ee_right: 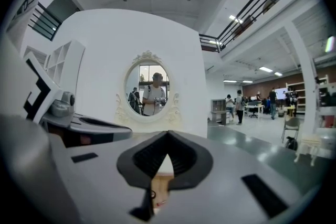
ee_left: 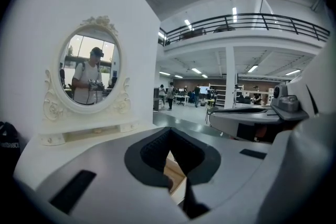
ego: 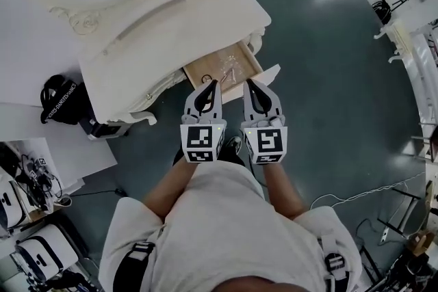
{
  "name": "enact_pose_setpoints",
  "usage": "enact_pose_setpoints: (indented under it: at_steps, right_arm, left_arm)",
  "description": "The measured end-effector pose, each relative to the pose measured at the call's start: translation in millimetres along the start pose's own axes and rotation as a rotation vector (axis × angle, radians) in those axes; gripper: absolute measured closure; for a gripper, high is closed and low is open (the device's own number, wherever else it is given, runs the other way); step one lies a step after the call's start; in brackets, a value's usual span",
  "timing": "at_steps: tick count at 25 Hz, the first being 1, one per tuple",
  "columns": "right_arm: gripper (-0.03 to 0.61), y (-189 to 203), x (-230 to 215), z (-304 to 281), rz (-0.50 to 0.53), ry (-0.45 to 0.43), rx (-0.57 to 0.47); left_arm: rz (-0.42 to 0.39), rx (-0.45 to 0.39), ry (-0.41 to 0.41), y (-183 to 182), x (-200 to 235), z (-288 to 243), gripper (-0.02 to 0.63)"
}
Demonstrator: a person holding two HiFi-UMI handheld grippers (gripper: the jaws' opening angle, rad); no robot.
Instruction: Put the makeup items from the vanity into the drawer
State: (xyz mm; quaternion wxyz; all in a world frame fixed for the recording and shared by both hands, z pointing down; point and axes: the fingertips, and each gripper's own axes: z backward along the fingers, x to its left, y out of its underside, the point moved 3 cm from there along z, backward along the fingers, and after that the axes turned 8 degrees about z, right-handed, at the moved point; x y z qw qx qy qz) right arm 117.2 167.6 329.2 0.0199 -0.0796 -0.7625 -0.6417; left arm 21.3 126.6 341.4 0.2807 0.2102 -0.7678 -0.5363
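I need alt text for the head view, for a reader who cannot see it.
From above: a person holds the left hand-held gripper and right hand-held gripper, both shut, at the open drawer of a cream vanity; small items lie inside.

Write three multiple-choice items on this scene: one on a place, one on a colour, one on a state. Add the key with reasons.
1. Where do the makeup items lie?
A) in the open drawer
B) on top of the vanity
C) on the floor

2. What colour is the vanity?
A) black
B) white
C) red

3. How do the jaws of the left gripper and the right gripper stand?
A) both shut, nothing held
B) both wide open
C) left shut on a brush

Key:
1. A, the small items rest on the drawer's wooden bottom.
2. B, its top and front are creamy white.
3. A, each gripper view shows its jaws together with nothing between them.
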Motion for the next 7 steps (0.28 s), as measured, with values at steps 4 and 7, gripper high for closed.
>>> enact_pose_setpoints:
  at_steps: [4,7]
  right_arm:
    - [0.565,4,-2,5,-0.003,-0.002,0.014]
    - [0.565,4,-9,6,-0.003,0.002,0.014]
  left_arm:
    - [-0.004,-0.001,0.012,1,-8,3,0.609]
    - [-0.007,-0.006,0.018,-3,-15,0,0.609]
